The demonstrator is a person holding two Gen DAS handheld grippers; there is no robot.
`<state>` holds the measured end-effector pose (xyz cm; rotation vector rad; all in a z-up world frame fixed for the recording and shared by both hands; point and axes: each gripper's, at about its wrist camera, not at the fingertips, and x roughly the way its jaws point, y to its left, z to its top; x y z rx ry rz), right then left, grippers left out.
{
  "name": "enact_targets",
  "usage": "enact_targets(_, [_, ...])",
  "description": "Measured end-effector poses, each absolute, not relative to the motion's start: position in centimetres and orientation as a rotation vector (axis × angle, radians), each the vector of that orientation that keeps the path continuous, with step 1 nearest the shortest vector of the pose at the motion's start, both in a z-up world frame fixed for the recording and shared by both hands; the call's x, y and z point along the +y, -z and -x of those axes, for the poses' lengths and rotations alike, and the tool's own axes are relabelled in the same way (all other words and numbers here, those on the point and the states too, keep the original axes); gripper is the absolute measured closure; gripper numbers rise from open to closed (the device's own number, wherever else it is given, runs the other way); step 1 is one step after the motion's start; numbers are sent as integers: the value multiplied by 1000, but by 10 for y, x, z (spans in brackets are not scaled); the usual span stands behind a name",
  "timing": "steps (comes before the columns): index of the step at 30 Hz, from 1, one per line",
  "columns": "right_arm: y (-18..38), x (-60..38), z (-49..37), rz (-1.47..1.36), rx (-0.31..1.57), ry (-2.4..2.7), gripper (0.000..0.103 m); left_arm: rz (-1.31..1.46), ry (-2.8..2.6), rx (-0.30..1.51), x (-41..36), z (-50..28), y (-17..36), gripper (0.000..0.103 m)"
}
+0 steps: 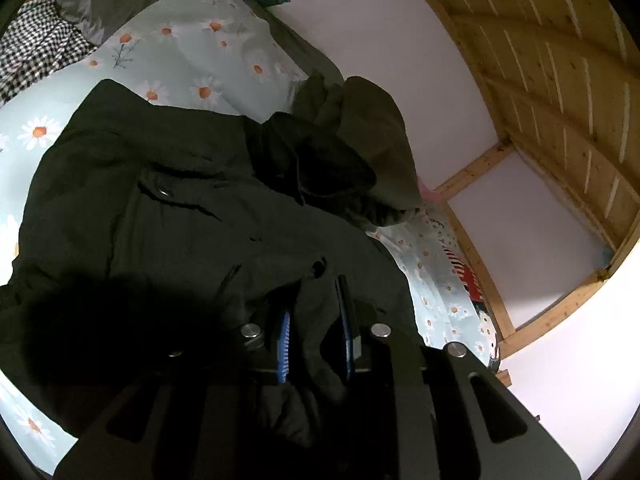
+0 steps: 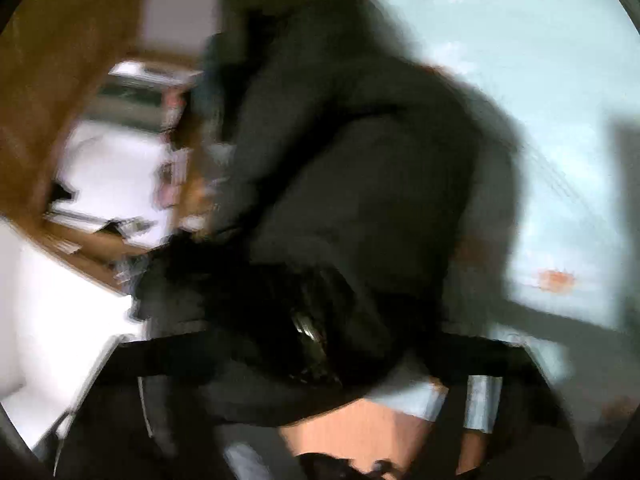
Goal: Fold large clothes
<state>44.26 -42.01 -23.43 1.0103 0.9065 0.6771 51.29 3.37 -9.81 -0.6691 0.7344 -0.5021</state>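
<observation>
Dark green jacket lies spread on the bed, over the daisy-print sheet. Its long axis runs away from the left tool toward the hood, which is bunched at the far end near the white wall.

Left tool: closed on a fold of the jacket's near edge, cloth pinched between the blue pads.

Right tool: view heavily blurred. Jacket cloth bulks right up against it and over it; cannot tell whether the jaws grip it or stand clear.

Judgement: both tools sit at the jacket's near end, so the fold would run along the long axis toward the hood.

Open room: bare sheet beside the jacket. Wall and wooden frame close in behind the hood.
</observation>
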Motion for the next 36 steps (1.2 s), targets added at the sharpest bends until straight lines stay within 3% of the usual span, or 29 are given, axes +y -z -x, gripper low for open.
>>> enact_targets(3, [201,-435,-435,-1190,589,-1041,54,661,480,724,45,-515,96,85])
enact_targets(4, [196,-442,-434,-1219,541,-1080,46,671,477,730,50,-517,99,85])
enact_targets(5, [194,-445,-435,-1201,556,-1054,22,686,476,739,53,-519,102,85])
enact_targets(6, [196,-444,-439,-1146,629,-965,13,705,477,752,55,-523,108,85])
enact_targets(10, [217,-375,-452,-749,1015,-827,10,691,471,770,51,-530,120,85])
enact_targets(11, [217,-360,-449,-703,1027,-856,11,677,469,775,48,-531,120,85])
enact_targets(12, [211,-349,-445,-690,986,-923,13,654,465,778,46,-532,119,85])
enact_targets(13, [206,-351,-443,-736,941,-965,28,625,459,780,44,-533,116,85])
enact_targets(14, [200,-359,-444,-821,876,-1015,50,598,456,783,43,-533,111,85])
enact_targets(17, [185,-422,-438,-1138,541,-1119,79,554,471,790,45,-533,102,85])
enact_targets(22, [183,-429,-450,-1143,556,-1008,81,516,505,834,45,-534,100,85])
enact_targets(24, [180,-409,-464,-1021,684,-946,74,524,524,853,46,-533,101,86])
enact_targets(25, [182,-407,-466,-1010,711,-962,62,523,530,860,45,-532,101,86])
enact_targets(27, [169,-396,-467,-979,664,-1001,68,526,552,860,44,-526,94,86])
enact_targets(29, [156,-400,-464,-1033,569,-1071,86,535,582,848,46,-519,82,86])
enact_targets(33, [145,-436,-472,-1231,358,-1113,86,659,616,818,74,-513,62,85])
enact_targets(36, [148,-476,-507,-1355,312,-916,86,806,592,801,107,-531,68,86])
